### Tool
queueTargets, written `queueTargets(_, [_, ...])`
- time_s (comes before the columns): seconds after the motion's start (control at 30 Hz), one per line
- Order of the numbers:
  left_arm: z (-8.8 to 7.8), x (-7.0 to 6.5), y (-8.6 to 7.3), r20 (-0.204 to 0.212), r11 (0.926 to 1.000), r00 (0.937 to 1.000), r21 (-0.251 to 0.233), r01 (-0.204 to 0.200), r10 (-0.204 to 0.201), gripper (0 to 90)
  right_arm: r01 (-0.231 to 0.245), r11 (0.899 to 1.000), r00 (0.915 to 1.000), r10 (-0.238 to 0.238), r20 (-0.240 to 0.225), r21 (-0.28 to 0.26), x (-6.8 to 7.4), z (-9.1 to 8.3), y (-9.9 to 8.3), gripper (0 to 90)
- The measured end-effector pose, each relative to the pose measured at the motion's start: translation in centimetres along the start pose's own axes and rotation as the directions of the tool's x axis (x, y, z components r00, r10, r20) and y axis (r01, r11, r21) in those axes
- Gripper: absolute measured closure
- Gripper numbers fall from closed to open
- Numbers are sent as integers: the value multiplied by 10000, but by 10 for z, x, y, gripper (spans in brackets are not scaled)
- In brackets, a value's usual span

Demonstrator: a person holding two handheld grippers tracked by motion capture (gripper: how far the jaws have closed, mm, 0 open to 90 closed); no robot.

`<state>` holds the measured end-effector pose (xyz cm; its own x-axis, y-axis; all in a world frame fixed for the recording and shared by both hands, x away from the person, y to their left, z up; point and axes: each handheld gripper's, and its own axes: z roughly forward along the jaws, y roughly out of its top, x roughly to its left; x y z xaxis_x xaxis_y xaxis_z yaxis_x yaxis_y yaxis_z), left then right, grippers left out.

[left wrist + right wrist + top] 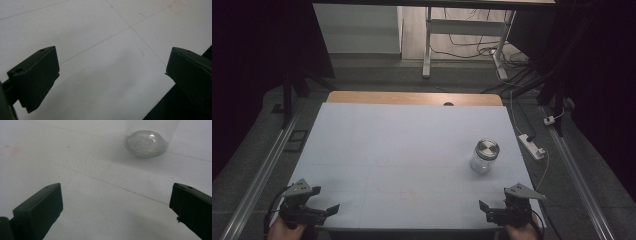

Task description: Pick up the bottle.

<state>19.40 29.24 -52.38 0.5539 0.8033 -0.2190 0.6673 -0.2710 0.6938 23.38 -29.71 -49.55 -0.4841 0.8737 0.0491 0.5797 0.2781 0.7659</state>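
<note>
Glass jar [484,157] with a metal lid is seen standing upright on the white table [402,150], toward the right side and well inside the edges, as the high view shows it whole. From the same view the left gripper [323,204] is placed at the near left corner of the table and the right gripper [486,211] at the near right corner, each held by a hand at the bottom edge, both well apart from each other. The jar is nearer to the right gripper, ahead of it, with bare surface between them. In the right gripper view the right gripper [116,202] is shown with its jaws spread wide and nothing between them; only the rounded glass base of the jar [146,143] is caught at the top, resting on the table, while the lid is cut off by the frame. In the left gripper view the left gripper [112,66] is likewise shown with jaws wide apart and nothing held, over plain white surface crossed by thin pencilled lines [130,26]; a faint red mark [176,6] is picked up at the top right, and the dark drop past the near table edge is seen at the lower right. Broad open surface is left across the middle and far part of the table.
</note>
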Motion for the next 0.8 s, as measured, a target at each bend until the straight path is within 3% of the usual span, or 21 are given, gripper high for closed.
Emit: queueTargets(0.8, [-1,0,-2,67,10000,10000,-26,53,-53,0,185,9997,9998,-183,-105,135,1,3,2,0])
